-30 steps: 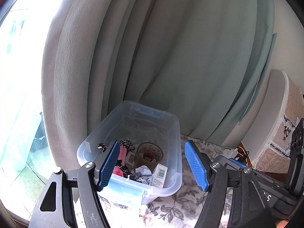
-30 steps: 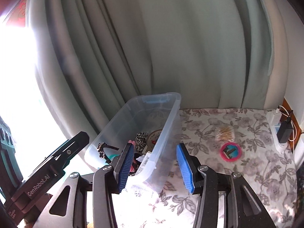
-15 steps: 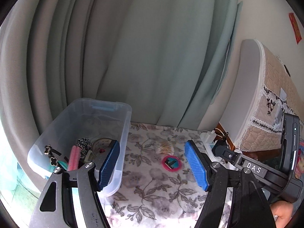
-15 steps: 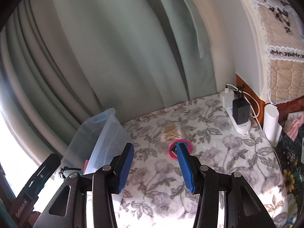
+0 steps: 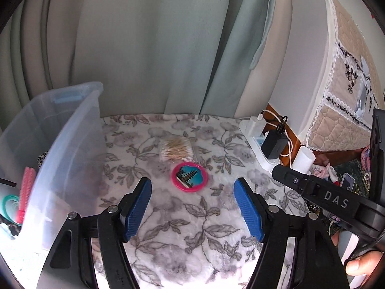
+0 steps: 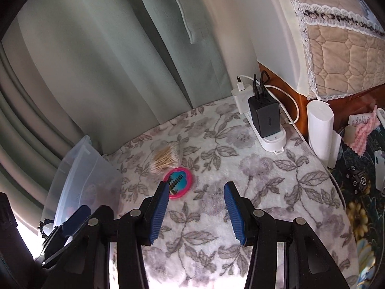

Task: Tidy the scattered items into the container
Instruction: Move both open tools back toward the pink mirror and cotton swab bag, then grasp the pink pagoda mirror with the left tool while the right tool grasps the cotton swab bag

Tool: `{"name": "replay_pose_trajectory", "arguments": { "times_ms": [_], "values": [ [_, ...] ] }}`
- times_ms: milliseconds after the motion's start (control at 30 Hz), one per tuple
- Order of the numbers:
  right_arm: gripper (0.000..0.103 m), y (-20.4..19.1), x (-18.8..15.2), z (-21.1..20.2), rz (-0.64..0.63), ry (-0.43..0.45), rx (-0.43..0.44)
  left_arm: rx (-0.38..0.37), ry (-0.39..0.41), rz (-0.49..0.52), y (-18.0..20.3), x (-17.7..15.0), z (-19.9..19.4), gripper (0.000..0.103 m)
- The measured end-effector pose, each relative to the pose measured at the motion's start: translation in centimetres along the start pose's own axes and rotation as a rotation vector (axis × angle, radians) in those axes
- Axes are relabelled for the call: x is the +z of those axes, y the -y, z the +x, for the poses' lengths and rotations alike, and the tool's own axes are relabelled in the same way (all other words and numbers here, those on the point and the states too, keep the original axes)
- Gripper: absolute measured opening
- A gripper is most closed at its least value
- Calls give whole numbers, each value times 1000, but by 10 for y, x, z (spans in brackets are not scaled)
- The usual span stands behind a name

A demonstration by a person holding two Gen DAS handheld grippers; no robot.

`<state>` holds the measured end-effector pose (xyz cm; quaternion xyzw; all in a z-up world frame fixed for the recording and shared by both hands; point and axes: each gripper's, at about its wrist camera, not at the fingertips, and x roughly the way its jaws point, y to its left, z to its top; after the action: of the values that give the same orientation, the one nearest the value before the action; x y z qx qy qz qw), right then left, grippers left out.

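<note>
One clear plastic container (image 5: 72, 130) stands on the floral cloth (image 5: 192, 216). Two loose items lie outside it: one bag of cotton swabs (image 5: 176, 148) and one pink round mirror (image 5: 189, 177). One white power strip (image 6: 269, 137) carries two chargers. One white roll (image 6: 320, 130) stands beside it.

On the cloth (image 5: 192, 228), the bin (image 5: 72, 144) stands left — the swab packet (image 5: 176, 149) lies just behind the round mirror (image 5: 190, 177), the power strip (image 5: 259, 144) far right.
</note>
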<state>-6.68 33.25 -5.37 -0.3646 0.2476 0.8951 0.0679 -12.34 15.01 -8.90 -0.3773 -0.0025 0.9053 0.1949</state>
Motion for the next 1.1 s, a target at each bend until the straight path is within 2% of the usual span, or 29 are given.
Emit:
{"name": "replay_pose_trajectory", "arguments": {
  "times_ms": [133, 333, 500, 633, 767, 1100],
  "values": [
    [51, 15, 3, 15, 21, -17, -24, 19, -60, -6, 4, -7, 38, 72],
    [51, 26, 7, 36, 29, -45, -42, 22, -123, -14, 5, -16, 75, 72],
    [51, 34, 9, 50, 34, -62, -57, 23, -153, 3, 1, -23, 109, 72],
    [51, 39, 11, 58, 34, -69, -71, 56, -160, 29, -2, -26, 130, 72],
    [51, 39, 15, 65, 25, -69, -74, 117, -158, 42, -7, -23, 146, 72],
    [51, 16, 21, 94, -30, -90, -32, 146, -143, 16, -27, -29, 145, 73]
  ]
}}
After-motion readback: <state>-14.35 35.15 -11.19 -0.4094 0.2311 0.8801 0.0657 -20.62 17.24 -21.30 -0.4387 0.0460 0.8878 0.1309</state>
